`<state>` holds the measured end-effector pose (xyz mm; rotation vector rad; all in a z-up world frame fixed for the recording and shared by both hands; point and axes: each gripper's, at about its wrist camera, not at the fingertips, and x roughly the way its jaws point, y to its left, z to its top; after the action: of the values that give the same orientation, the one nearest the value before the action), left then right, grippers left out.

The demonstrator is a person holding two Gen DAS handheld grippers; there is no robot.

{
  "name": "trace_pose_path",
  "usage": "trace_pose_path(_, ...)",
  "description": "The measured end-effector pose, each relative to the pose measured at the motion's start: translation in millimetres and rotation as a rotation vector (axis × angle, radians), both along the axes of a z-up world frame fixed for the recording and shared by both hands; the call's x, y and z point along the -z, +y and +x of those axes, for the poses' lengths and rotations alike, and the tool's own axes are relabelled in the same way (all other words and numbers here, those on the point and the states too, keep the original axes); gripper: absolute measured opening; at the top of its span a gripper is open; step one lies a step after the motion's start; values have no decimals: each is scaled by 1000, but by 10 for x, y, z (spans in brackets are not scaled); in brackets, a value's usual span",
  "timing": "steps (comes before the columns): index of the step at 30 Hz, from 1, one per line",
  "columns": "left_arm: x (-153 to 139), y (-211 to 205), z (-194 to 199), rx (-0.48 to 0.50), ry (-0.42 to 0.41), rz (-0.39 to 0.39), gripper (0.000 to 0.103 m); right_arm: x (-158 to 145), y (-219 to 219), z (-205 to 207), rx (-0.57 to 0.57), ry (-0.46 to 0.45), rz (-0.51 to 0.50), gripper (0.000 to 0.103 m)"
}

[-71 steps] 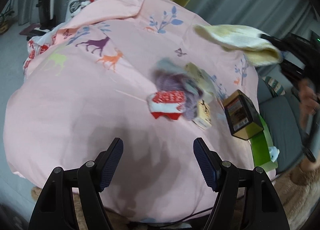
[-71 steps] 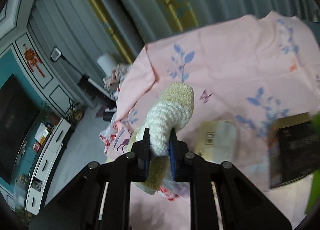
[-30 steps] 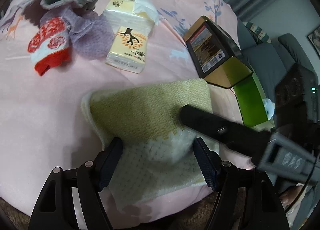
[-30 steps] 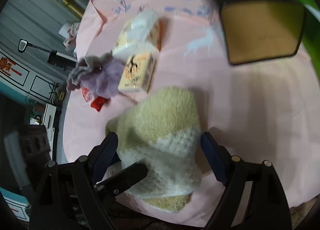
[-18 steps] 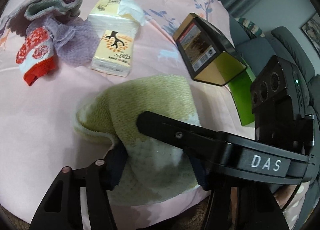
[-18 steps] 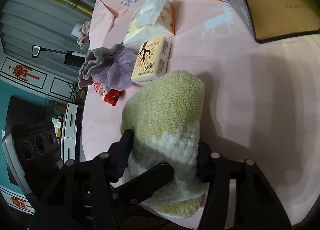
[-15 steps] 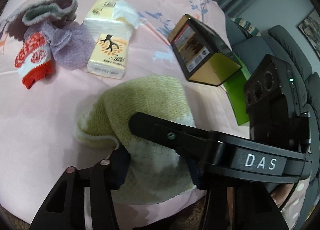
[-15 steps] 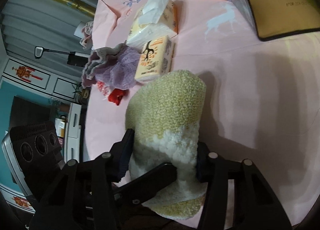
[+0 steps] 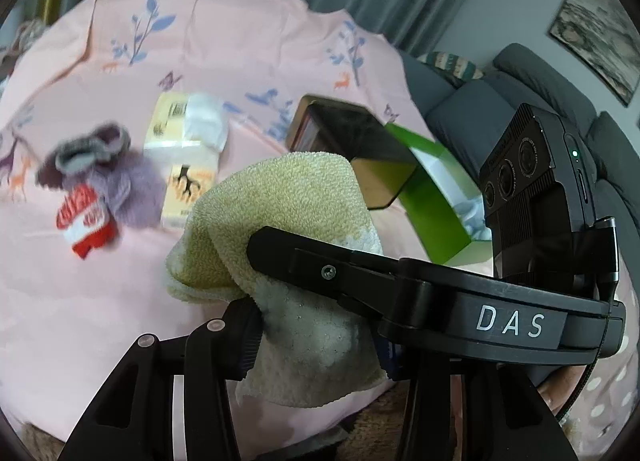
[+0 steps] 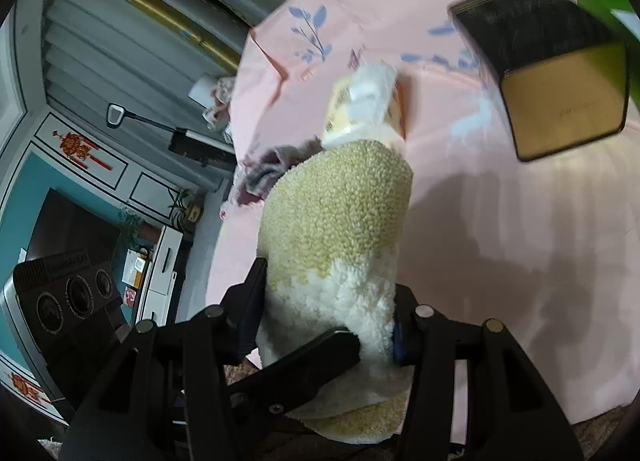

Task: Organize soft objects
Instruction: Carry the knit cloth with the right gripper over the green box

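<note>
In the left wrist view, the left gripper (image 9: pixel 316 333) had just been closing, and its fingers (image 9: pixel 246 335) pinched the white end of a fuzzy yellow-and-white sock (image 9: pixel 288 213), folded over and raised above the pink printed cloth (image 9: pixel 100 301) on the surface. The right gripper (image 9: pixel 320 261) reached across the same sock. Behind lay a purple knit sock (image 9: pixel 128 189), a red-and-white sock (image 9: pixel 86 221), tissue packs (image 9: pixel 188 149), a dark tin box (image 9: pixel 356 141) and a green box (image 9: pixel 436 197).

In the right wrist view, the right gripper (image 10: pixel 328 317) had likewise been closing; its fingers (image 10: pixel 252 301) squeezed the sock (image 10: pixel 340 229) across its width, the left gripper's finger (image 10: pixel 304 357) crossing below.
</note>
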<state>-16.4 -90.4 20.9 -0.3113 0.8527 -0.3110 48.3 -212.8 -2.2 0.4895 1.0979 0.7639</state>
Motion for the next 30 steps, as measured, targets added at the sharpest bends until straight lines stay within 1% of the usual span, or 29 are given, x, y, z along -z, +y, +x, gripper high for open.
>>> trace_pose_path(7,-201,-110,-56,26,-72,32,46,-228,-119,-60,34,-69,22,47)
trace_pose_path(11,-270,-175,-56,48,-101,40,46,-317,-207,-92,60,-103,27,46)
trace_pose_path(16,-344,-300,-35,91,-142,33,46,-411,-313,-104,99,-143,17,44)
trace_pose_path(21,-414,-500,62,149,-171,33,46,-503,-497,-77,161,-181,8,44)
trace_pose_path(30,-543,-992,374,272,-225,17,46,-653,-997,33,306,-235,-15,44)
